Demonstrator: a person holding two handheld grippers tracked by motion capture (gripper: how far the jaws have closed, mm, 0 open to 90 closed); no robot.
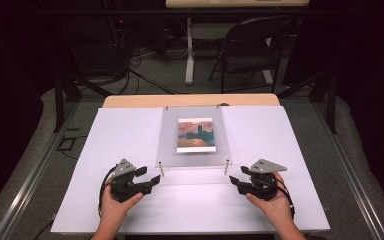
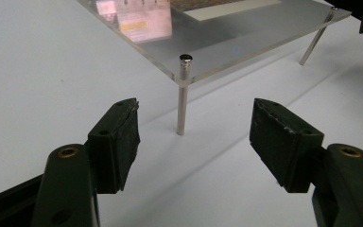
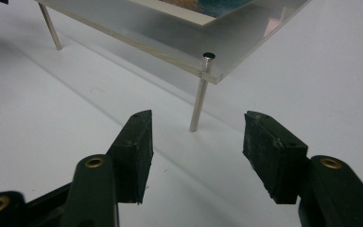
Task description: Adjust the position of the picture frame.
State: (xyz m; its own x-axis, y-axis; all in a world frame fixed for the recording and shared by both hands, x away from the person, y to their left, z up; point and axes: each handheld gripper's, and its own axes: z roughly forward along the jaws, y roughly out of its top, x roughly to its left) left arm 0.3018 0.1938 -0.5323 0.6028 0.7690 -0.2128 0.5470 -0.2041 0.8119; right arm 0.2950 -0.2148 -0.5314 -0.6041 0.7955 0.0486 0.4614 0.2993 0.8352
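A clear acrylic frame (image 1: 172, 145) stands raised on thin metal legs in the middle of the white table, with a small painted picture (image 1: 195, 135) mounted in it. My left gripper (image 1: 148, 175) rests near the frame's front left corner, open, nothing between its pads. In the left gripper view the jaws (image 2: 194, 137) stand wide apart facing the front left leg (image 2: 183, 101), short of it. My right gripper (image 1: 233, 180) sits near the front right corner, open and empty. In the right gripper view the front right leg (image 3: 198, 101) stands just beyond the spread pads (image 3: 196, 151).
The white sheet (image 1: 105, 150) covers the table, whose wooden edge (image 1: 130, 101) shows at the back. A folding chair (image 1: 255, 45) and a table leg (image 1: 189, 50) stand on the floor behind. Metal rails (image 1: 350, 175) run along both sides.
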